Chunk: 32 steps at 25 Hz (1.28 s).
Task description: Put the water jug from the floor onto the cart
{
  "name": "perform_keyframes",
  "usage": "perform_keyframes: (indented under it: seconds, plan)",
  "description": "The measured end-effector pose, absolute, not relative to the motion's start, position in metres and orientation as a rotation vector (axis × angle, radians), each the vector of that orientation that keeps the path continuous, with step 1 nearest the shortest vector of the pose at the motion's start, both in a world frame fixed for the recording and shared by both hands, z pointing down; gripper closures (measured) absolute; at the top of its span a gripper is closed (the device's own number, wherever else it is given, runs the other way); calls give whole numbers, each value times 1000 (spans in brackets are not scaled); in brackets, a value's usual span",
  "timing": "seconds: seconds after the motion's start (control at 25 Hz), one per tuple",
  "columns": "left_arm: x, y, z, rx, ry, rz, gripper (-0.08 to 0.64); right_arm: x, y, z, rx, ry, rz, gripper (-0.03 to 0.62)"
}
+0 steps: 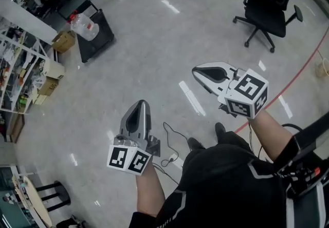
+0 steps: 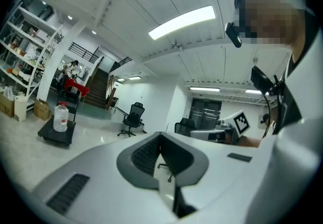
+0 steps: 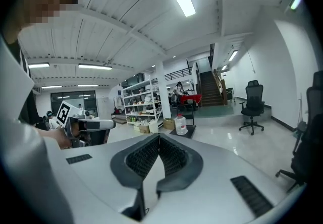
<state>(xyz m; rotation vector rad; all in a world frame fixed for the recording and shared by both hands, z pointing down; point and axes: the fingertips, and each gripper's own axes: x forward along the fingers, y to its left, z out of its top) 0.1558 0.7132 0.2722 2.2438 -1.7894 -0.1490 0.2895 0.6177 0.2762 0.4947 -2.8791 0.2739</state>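
A clear water jug [image 1: 85, 26] with a red cap stands on a low black cart [image 1: 97, 37] far across the floor at the upper left; it also shows small as the jug [image 2: 60, 117] on the cart [image 2: 56, 134] and the jug [image 3: 180, 124] in the gripper views. My left gripper [image 1: 141, 105] is shut and empty, held in mid-air pointing toward the cart. My right gripper [image 1: 198, 72] is likewise shut with nothing in it, well to the right. Both are far from the jug.
Shelving [image 1: 15, 68] with cardboard boxes [image 1: 62, 41] lines the left wall beside the cart. Black office chairs [image 1: 270, 6] stand at the upper right. A red line [image 1: 303, 68] crosses the shiny floor, and a cable [image 1: 172, 142] lies by the person's feet.
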Motion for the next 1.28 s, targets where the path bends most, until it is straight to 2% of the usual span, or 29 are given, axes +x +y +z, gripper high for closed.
perform_keyframes:
  seconds: [0.4,1.28]
  plan:
    - [175,704,222,2229,-1951,-183,560,307,601,236,474,-2952,217,591]
    - [201,692,208,2289,-1947,-155,560,330,598,226,477,-2948,172,591]
